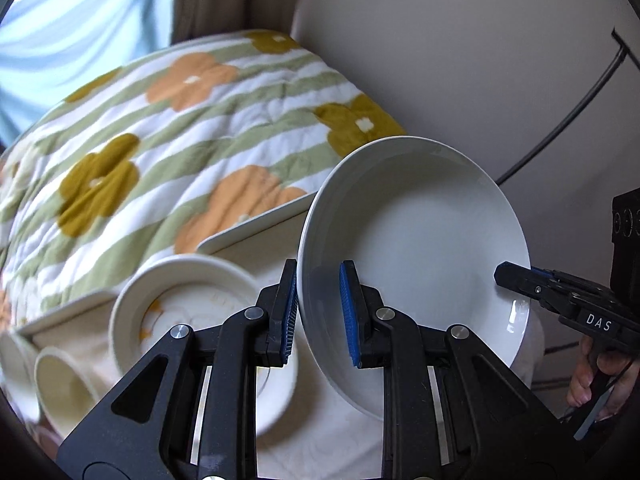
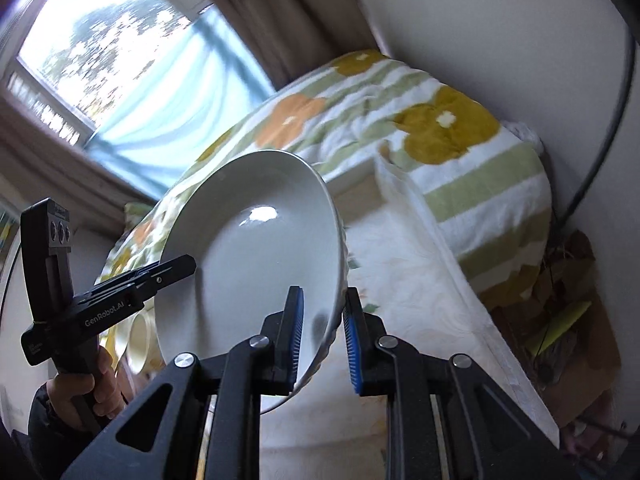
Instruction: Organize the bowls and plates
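A white deep plate (image 1: 416,248) is held up in the air, tilted, between both grippers. My left gripper (image 1: 318,312) is shut on its left rim, blue pads on either side. My right gripper (image 2: 322,340) is shut on the opposite rim of the same plate (image 2: 260,264). The right gripper also shows at the right of the left wrist view (image 1: 516,276); the left gripper shows at the left of the right wrist view (image 2: 176,270). Below, a cream bowl with orange marks (image 1: 188,312) and a cream cup (image 1: 64,384) sit on a pale cloth.
A quilt with green stripes and orange and mustard flowers (image 1: 168,128) covers the raised surface behind. A white wall (image 1: 460,60) with a dark cable (image 1: 580,104) is on the right. A window with a blue curtain (image 2: 132,60) is at the back left.
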`<state>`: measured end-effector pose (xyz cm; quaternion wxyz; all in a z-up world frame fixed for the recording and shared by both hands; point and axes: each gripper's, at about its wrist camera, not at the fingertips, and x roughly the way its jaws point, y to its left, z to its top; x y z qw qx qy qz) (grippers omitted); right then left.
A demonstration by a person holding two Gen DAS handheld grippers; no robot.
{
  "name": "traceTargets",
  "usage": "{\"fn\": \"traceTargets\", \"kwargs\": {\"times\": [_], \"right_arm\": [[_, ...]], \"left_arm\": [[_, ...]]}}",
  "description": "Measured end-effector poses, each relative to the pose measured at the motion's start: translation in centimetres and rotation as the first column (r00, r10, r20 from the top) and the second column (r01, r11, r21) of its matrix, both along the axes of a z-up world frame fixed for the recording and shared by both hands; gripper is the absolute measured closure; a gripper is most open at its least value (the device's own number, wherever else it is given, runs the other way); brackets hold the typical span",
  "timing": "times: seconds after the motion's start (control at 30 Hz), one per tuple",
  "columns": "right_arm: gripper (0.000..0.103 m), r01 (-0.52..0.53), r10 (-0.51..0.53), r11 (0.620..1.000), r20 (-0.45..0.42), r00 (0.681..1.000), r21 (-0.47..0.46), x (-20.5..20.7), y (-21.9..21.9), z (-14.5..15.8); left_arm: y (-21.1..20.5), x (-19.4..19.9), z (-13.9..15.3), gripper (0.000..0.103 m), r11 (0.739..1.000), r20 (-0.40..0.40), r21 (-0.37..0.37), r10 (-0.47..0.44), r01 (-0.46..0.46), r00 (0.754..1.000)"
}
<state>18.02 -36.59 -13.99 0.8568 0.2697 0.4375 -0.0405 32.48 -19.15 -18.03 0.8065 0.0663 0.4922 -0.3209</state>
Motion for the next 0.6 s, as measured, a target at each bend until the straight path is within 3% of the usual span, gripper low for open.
{"fn": "traceTargets", "kwargs": {"times": [0.23,0.4,0.6], "right_arm": [[0.085,-0.244,0.244,0.97,0.046,0.969,-0.013,-1.4,5.2,2.3],[0.085,-0.388,0.388,0.921,0.017,0.922,0.045,-2.1,9.4,0.9],[0.085,-0.533,0.537,0.843,-0.054,0.842,0.079,-3.5,15.0,-2.4]], "left_arm": [[8.0,-7.2,3.3,0.085,0.975,0.053,-0.008,0.223,-0.223,0.973],[14.0,-12.8,3.3,0.085,0.926,0.048,0.013,0.376,-0.377,0.925],[20.7,-18.1,0.8,0.085,0.856,-0.01,0.042,0.516,-0.515,0.857]]}}
